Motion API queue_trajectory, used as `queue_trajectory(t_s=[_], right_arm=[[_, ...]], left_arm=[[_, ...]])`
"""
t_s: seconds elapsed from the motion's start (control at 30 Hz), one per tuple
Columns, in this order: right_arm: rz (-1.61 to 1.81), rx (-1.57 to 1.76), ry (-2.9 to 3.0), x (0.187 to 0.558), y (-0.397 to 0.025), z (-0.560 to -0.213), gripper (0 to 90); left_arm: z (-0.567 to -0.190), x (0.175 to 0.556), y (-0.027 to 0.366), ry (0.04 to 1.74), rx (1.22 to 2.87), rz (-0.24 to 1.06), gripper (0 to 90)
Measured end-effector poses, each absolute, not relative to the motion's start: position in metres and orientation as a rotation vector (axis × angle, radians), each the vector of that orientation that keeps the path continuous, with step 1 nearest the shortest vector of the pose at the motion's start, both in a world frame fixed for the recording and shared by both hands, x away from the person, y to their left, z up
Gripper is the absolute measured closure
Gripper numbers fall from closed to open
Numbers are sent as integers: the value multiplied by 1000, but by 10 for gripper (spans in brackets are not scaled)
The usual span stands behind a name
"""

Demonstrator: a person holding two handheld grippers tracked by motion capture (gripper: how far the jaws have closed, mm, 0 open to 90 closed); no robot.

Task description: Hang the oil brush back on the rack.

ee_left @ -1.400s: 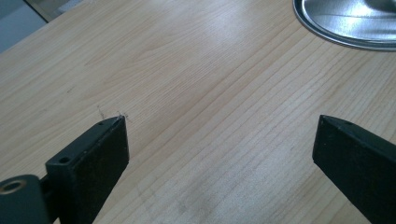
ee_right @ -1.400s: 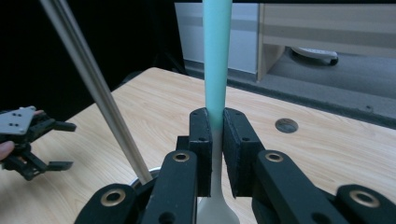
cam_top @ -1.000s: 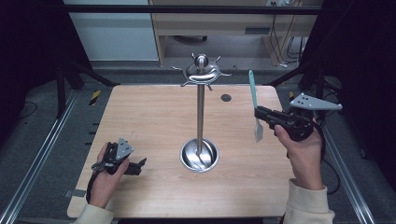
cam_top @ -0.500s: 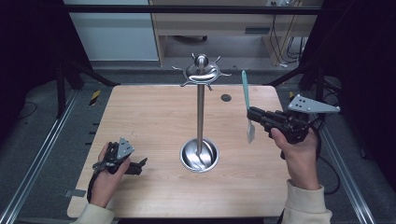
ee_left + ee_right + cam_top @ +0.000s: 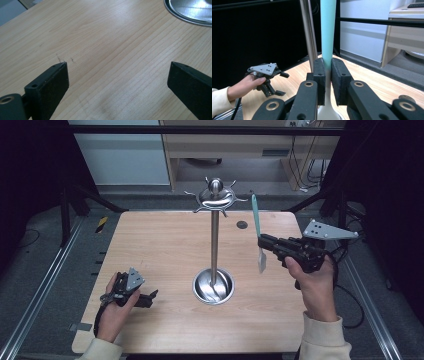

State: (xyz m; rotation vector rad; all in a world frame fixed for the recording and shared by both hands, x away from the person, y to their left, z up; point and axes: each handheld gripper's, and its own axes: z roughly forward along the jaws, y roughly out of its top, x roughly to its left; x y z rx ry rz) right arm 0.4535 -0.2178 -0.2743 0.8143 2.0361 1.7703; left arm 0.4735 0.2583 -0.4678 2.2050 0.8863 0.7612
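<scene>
1. High view: the wooden counter [image 5: 165, 250] carries a tall steel hook stand [image 5: 214, 245], its round base near the middle, closer to the front edge.
2. Right claw [image 5: 263, 242] hangs above the counter's right side, jaws pinching a spatula [image 5: 256, 215] upright, teal handle up, white blade down, just right of the stand's pole.
3. Left claw [image 5: 150, 296] rests near the front left corner; in the left gripper view its jaws stand spread wide over bare wood, pinching nothing.
</scene>
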Motion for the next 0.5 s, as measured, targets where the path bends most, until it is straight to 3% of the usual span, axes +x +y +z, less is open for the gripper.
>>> queue_trajectory(t_s=[0.5], right_arm=[[1767, 797, 2064, 456, -213, -274, 824]], left_arm=[[-468, 474, 257, 878, 2215, 762, 33]])
